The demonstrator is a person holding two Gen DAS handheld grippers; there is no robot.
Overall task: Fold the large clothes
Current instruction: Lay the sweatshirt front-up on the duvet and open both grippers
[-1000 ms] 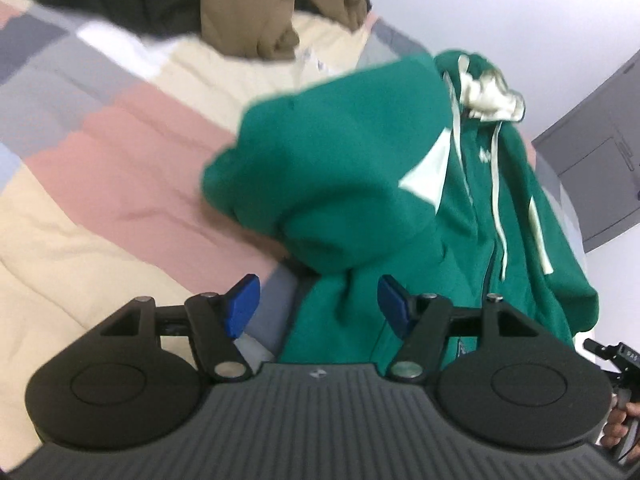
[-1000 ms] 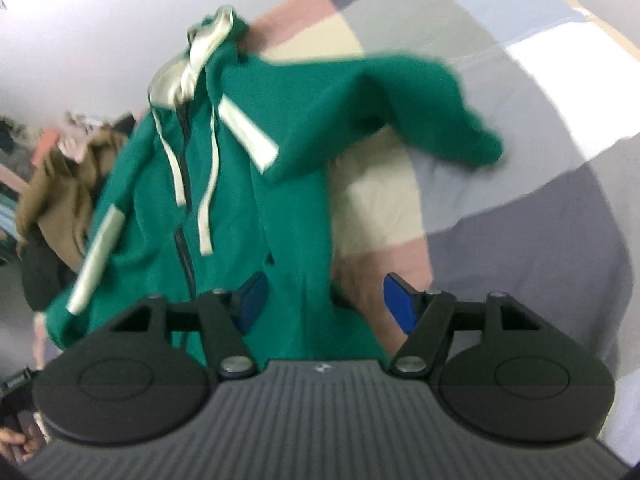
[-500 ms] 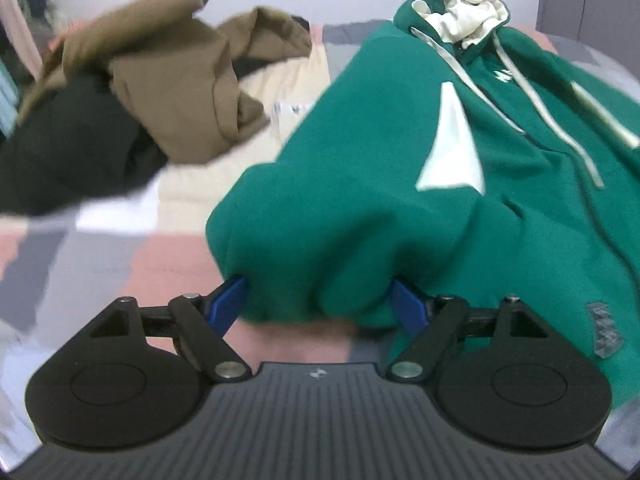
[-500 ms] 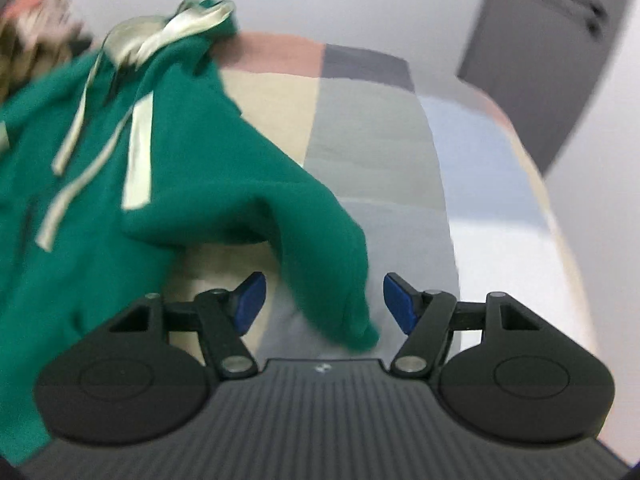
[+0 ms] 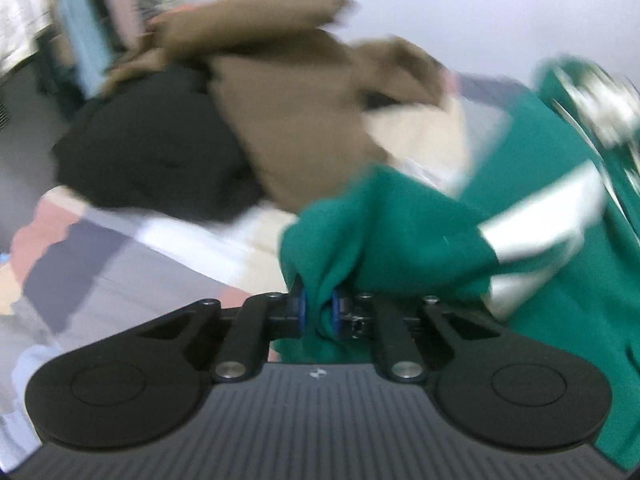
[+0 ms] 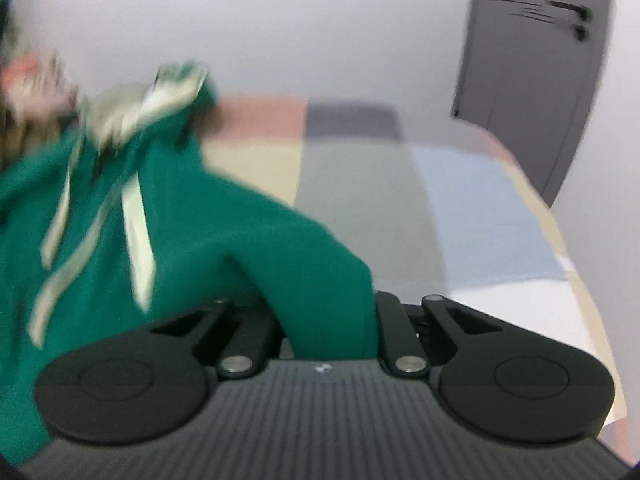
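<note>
Behind your work area there's a patchwork bedspread (image 6: 360, 200) in pink, cream, grey and pale blue blocks, running under everything. Up at 11 o'clock in the left wrist view you've got a brown garment (image 5: 288, 120) slumped over a black one (image 5: 152, 152), both pretty blurry. Right wrist view shows a grey door (image 6: 532, 80) at 2 o'clock against a plain white wall (image 6: 320, 28).

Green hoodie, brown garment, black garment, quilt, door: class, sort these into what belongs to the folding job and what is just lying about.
Belongs to the job:
green hoodie
left gripper, shut on a hoodie sleeve
right gripper, fingers hidden by the other sleeve

Just lying about:
brown garment
black garment
patchwork quilt
grey door
</note>
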